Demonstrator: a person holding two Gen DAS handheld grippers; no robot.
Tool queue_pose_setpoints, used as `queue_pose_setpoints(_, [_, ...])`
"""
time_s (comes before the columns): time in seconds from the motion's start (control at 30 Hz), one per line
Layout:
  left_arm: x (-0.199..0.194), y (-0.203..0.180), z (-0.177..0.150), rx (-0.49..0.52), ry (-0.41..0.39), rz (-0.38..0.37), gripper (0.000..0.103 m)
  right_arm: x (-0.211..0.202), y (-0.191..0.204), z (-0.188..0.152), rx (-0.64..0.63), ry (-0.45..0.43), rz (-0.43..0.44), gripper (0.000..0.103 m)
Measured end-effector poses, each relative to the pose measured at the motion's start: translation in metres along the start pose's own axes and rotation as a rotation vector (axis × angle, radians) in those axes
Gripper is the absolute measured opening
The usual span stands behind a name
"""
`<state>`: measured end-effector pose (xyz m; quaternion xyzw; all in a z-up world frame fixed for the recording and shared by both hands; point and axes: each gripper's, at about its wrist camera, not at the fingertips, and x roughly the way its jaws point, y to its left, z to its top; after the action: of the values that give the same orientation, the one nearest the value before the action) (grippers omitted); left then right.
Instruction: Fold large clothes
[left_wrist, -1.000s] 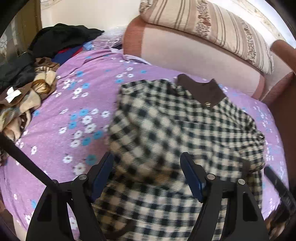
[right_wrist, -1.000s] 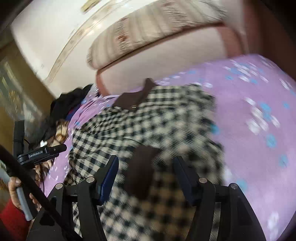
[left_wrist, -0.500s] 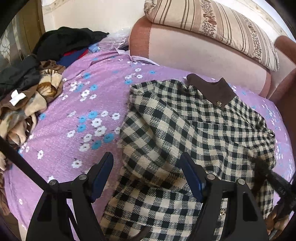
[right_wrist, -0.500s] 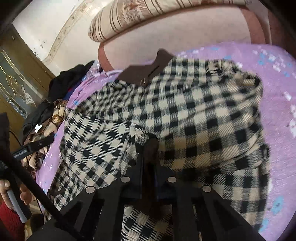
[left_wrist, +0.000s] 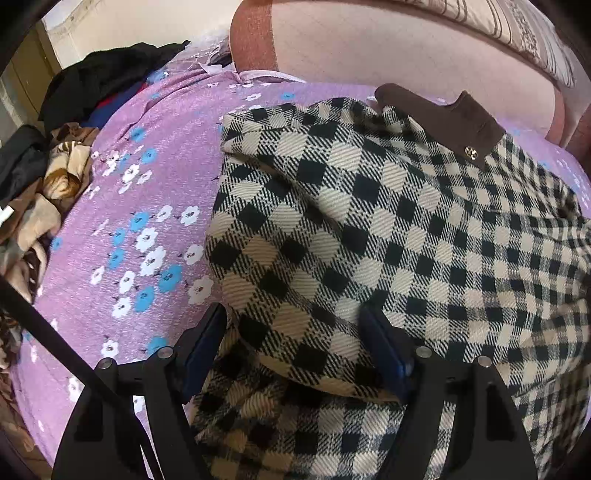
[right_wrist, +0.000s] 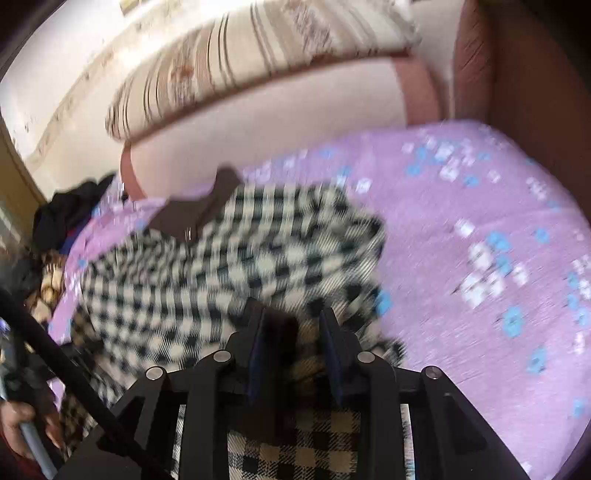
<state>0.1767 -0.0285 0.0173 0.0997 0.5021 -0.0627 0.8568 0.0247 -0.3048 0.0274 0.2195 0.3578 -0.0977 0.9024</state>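
Observation:
A black-and-cream checked coat (left_wrist: 369, 229) with a brown collar (left_wrist: 439, 114) lies on a purple flowered bedspread (left_wrist: 147, 206). My left gripper (left_wrist: 295, 347) is open, its fingers straddling a folded edge of the coat without closing on it. In the right wrist view, which is blurred, the coat (right_wrist: 207, 266) lies left of centre. My right gripper (right_wrist: 293, 332) has its fingers close together on a bunch of the checked fabric with a dark brown piece between them.
A pile of dark and brown clothes (left_wrist: 55, 147) lies at the bed's left end. A pink padded headboard (left_wrist: 388, 48) with a striped pillow (right_wrist: 251, 62) runs behind. Bare bedspread (right_wrist: 480, 240) lies right of the coat.
The right gripper closed on the coat's fabric half a second ago, still grips it, and has since moved fast. The left gripper moved closer onto the coat's folded edge, still open.

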Motion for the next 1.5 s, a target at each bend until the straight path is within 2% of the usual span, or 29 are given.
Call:
queue_pose_setpoints(0.1, [0.001, 0.0, 0.001, 0.005, -0.003, 0.001, 0.077, -0.015, 0.004, 0.003, 0.007, -0.045, 0.088, 0.032])
queue_pose_setpoints(0.17, [0.0, -0.001, 0.0, 0.017, -0.023, 0.026, 0.082, -0.008, 0.012, 0.001, -0.002, 0.006, 0.193, 0.032])
queue_pose_setpoints(0.2, [0.0, -0.002, 0.0, 0.019, -0.033, 0.036, 0.082, 0.003, 0.017, -0.004, -0.007, 0.07, 0.253, 0.032])
queue_pose_setpoints(0.23, [0.0, -0.003, -0.001, 0.02, -0.041, 0.041, 0.082, 0.012, 0.019, -0.008, -0.013, 0.116, 0.27, 0.033])
queue_pose_setpoints(0.27, [-0.003, -0.004, -0.002, 0.021, -0.046, 0.04, 0.082, 0.024, 0.022, -0.014, -0.031, 0.168, 0.237, 0.035])
queue_pose_setpoints(0.33, [-0.012, -0.004, -0.004, 0.023, -0.044, 0.025, 0.077, 0.037, 0.018, -0.023, -0.071, 0.197, 0.097, 0.031])
queue_pose_setpoints(0.43, [-0.044, 0.001, -0.014, 0.008, -0.077, -0.079, 0.075, 0.013, 0.004, -0.016, -0.022, 0.136, 0.062, 0.034])
queue_pose_setpoints(0.5, [-0.062, 0.009, -0.026, -0.012, -0.099, -0.143, 0.075, -0.014, -0.003, -0.012, -0.026, 0.07, 0.022, 0.06])
queue_pose_setpoints(0.57, [-0.08, 0.02, -0.045, -0.038, -0.129, -0.198, 0.075, -0.048, -0.017, -0.014, -0.012, 0.013, -0.012, 0.067])
queue_pose_setpoints(0.67, [-0.096, 0.035, -0.071, -0.051, -0.158, -0.21, 0.075, -0.081, -0.036, -0.024, 0.02, 0.027, -0.018, 0.068])
queue_pose_setpoints(0.8, [-0.113, 0.057, -0.095, -0.05, -0.217, -0.17, 0.075, -0.11, -0.056, -0.057, 0.029, 0.067, -0.09, 0.069])
queue_pose_setpoints(0.87, [-0.116, 0.075, -0.104, -0.064, -0.23, -0.155, 0.075, -0.122, -0.069, -0.073, 0.069, 0.078, -0.101, 0.074])
queue_pose_setpoints(0.97, [-0.107, 0.108, -0.114, -0.118, -0.206, -0.129, 0.075, -0.133, -0.088, -0.097, 0.126, 0.085, -0.123, 0.075])
queue_pose_setpoints(1.1, [-0.093, 0.148, -0.137, -0.221, -0.154, -0.164, 0.076, -0.132, -0.105, -0.123, 0.171, 0.123, -0.175, 0.075])
queue_pose_setpoints(1.13, [-0.088, 0.156, -0.144, -0.247, -0.136, -0.18, 0.077, -0.132, -0.103, -0.126, 0.162, 0.114, -0.18, 0.076])
queue_pose_setpoints(1.2, [-0.078, 0.165, -0.155, -0.294, -0.092, -0.231, 0.078, -0.128, -0.095, -0.129, 0.111, 0.109, -0.203, 0.085])
queue_pose_setpoints(1.27, [-0.065, 0.172, -0.16, -0.358, -0.028, -0.335, 0.078, -0.123, -0.087, -0.132, 0.072, 0.109, -0.217, 0.089])
queue_pose_setpoints(1.3, [-0.064, 0.173, -0.162, -0.373, -0.024, -0.358, 0.079, -0.121, -0.084, -0.134, 0.059, 0.109, -0.223, 0.09])
queue_pose_setpoints(1.47, [-0.068, 0.164, -0.166, -0.339, -0.023, -0.386, 0.079, -0.124, -0.074, -0.143, 0.076, 0.113, -0.132, 0.093])
queue_pose_setpoints(1.5, [-0.069, 0.16, -0.167, -0.321, -0.014, -0.419, 0.078, -0.124, -0.071, -0.145, 0.074, 0.117, -0.108, 0.093])
